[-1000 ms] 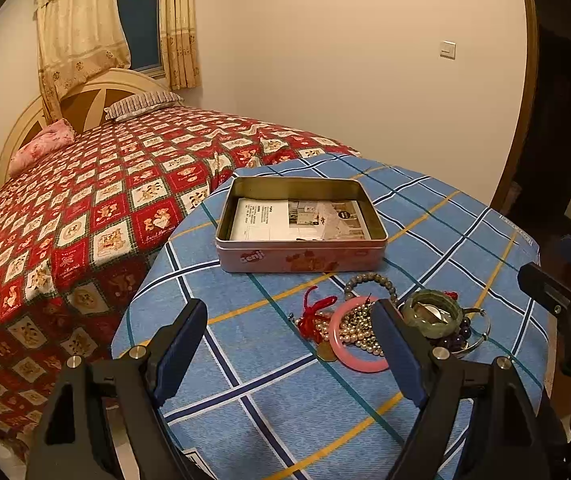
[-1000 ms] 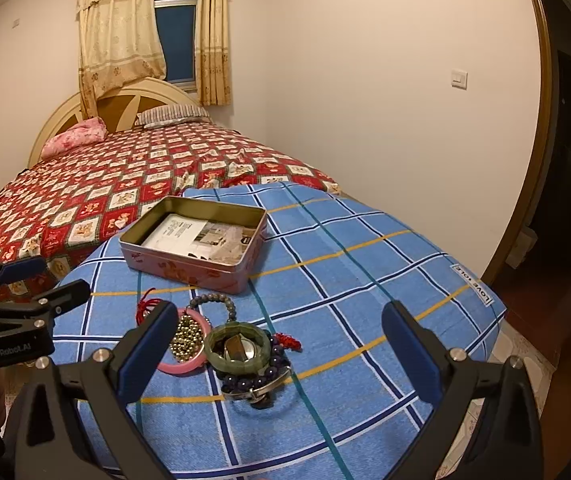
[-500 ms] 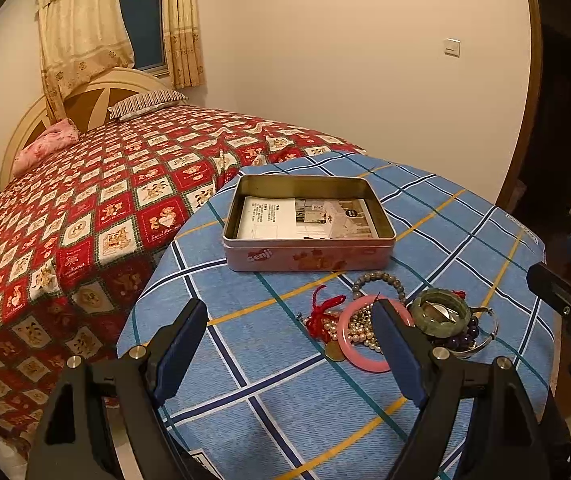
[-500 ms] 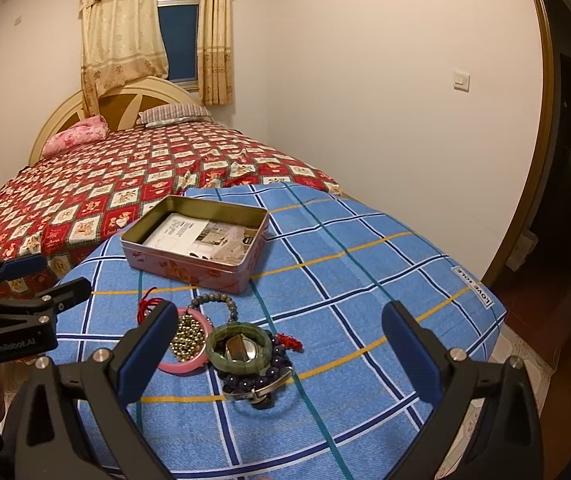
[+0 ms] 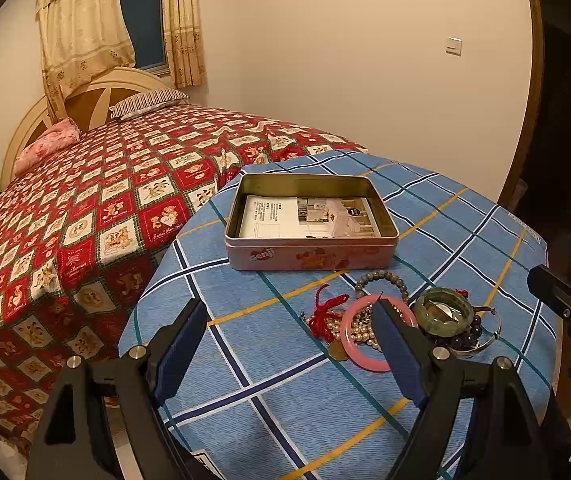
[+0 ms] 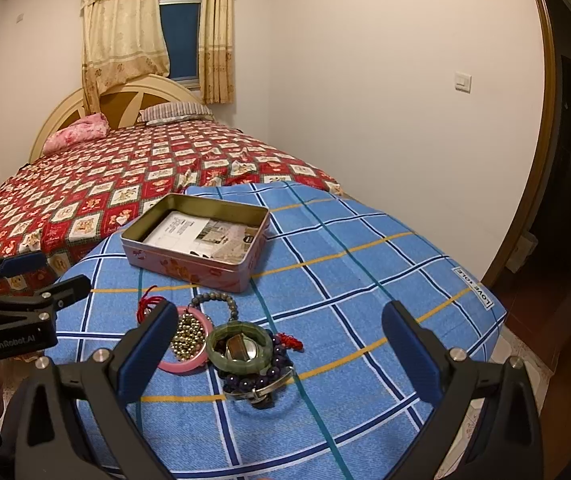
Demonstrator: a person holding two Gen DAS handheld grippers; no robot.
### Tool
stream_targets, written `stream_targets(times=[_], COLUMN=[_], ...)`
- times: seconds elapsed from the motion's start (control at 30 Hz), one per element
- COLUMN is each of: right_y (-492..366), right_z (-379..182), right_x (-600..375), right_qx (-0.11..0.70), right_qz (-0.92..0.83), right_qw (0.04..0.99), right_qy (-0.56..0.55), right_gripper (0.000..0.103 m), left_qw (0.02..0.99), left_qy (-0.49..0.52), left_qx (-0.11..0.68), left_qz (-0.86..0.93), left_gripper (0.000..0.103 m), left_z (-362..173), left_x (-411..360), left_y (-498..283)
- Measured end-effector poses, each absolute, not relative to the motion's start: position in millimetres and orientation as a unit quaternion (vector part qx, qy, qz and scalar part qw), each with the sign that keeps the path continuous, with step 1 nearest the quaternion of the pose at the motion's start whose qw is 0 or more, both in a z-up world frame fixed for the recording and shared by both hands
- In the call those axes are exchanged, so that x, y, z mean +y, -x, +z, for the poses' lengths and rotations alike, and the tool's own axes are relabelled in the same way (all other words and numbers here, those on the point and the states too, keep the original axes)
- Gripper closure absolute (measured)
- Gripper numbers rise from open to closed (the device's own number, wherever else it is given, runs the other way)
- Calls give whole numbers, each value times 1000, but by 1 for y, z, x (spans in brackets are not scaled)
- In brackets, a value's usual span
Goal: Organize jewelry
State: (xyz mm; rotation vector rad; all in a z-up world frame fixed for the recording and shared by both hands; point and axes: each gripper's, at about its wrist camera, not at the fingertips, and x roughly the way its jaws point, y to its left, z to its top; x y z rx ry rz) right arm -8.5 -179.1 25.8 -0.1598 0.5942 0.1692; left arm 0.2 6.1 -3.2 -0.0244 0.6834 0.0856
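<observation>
We find the jewelry (image 6: 229, 344) heaped on the surface (image 6: 365, 280) just in front of the open tin (image 6: 197, 240); the green bangle (image 6: 239, 346) and pink bangle (image 5: 365, 340) look stiff, smooth and likely breakable, best pinched across the rim, while the bead strings are limp and may tangle. Both the left gripper (image 5: 293, 344) and the right gripper (image 6: 281, 344) hover with fingers wide apart; they hold and touch nothing.

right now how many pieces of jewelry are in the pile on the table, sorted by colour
pink bangle: 1
green bangle: 1
grey bead bracelet: 1
purple bead bracelet: 1
pearl strand: 1
silver bangle: 1
red tassel charm: 1
total: 7 that I can tell apart; the pile overlaps, so more may be hidden. None are in the tin yet.
</observation>
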Motion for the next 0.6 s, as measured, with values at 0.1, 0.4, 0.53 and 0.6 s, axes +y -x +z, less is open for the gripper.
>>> stream_targets(times=[0.1, 0.4, 0.53, 0.6], right_y=[8, 8, 8, 8], right_z=[24, 25, 25, 25], right_x=[-179, -179, -178, -178], right_qx=[294, 293, 293, 293], right_qz=[83, 83, 83, 84], right_qw=[949, 949, 949, 949], right_qy=[81, 81, 81, 81], right_gripper=[0, 0, 0, 0], left_qw=[941, 941, 941, 941], left_qy=[12, 12, 11, 12], left_qx=[335, 335, 336, 336], left_qz=[42, 42, 43, 42], left_gripper=[19, 19, 19, 19], left_z=[-3, -3, -3, -3], left_x=[7, 6, 6, 6], left_y=[0, 0, 0, -1])
